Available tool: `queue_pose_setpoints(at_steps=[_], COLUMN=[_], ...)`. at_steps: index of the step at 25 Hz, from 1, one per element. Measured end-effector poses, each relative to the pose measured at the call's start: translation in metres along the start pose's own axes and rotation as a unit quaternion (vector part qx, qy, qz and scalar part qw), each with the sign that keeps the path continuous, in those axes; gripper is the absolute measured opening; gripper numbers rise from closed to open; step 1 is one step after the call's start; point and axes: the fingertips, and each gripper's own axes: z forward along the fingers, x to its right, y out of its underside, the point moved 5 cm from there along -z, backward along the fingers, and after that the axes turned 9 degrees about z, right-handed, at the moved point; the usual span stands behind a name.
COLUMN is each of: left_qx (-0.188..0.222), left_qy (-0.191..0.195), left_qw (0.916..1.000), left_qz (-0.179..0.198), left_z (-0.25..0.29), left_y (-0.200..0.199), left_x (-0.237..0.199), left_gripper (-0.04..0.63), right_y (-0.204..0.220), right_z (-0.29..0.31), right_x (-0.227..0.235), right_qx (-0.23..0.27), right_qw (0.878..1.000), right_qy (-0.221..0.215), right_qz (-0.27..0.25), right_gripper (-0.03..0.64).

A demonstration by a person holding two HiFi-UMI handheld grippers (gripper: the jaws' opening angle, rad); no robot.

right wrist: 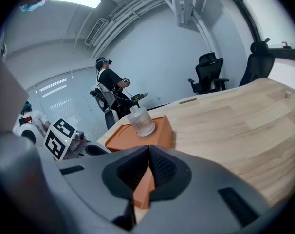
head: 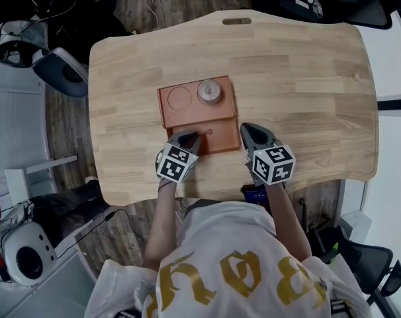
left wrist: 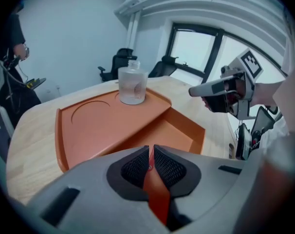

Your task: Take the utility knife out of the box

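While right gripper (right wrist: 149,148) sits jaws-together just right of box (head: 163,108), left gripper (left wrist: 150,148) is clamped on knife (left wrist: 151,173) over box's near compartment. Knife shows edge-on as a thin orange-red strip; can't read its long axis or heading.

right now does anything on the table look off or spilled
Nothing stands out. The box lies flat on the table, the bottle stands upright in its round hollow, and nothing looks spilled or broken.
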Motion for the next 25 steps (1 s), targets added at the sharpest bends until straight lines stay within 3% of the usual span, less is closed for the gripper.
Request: queue_pose_setpoints(at_steps=[4, 11, 15, 25], left_qx=[-0.035, -0.056, -0.073, -0.113], left_qy=[0.017, 0.035, 0.050, 0.060], left_qw=[0.9990, 0.9974, 0.9953, 0.9870], left_qz=[0.020, 0.030, 0.038, 0.097], left_z=[0.013, 0.027, 0.035, 0.049], left_y=[0.000, 0.000, 0.001, 0.010], left_x=[0.003, 0.000, 0.001, 0.010], left_gripper=[0.014, 0.018, 0.077, 0.098], right_y=[-0.005, -0.007, -0.007, -0.005], right_z=[0.004, 0.009, 0.014, 0.018], right_x=[0.009, 0.020, 0.025, 0.033], right_qx=[0.001, -0.002, -0.004, -0.009], right_qw=[1.000, 1.000, 1.000, 0.999], right_qy=[0.003, 0.011, 0.013, 0.018], right_qz=[0.004, 0.010, 0.013, 0.028], right_gripper=[0.011, 0.012, 0.012, 0.012])
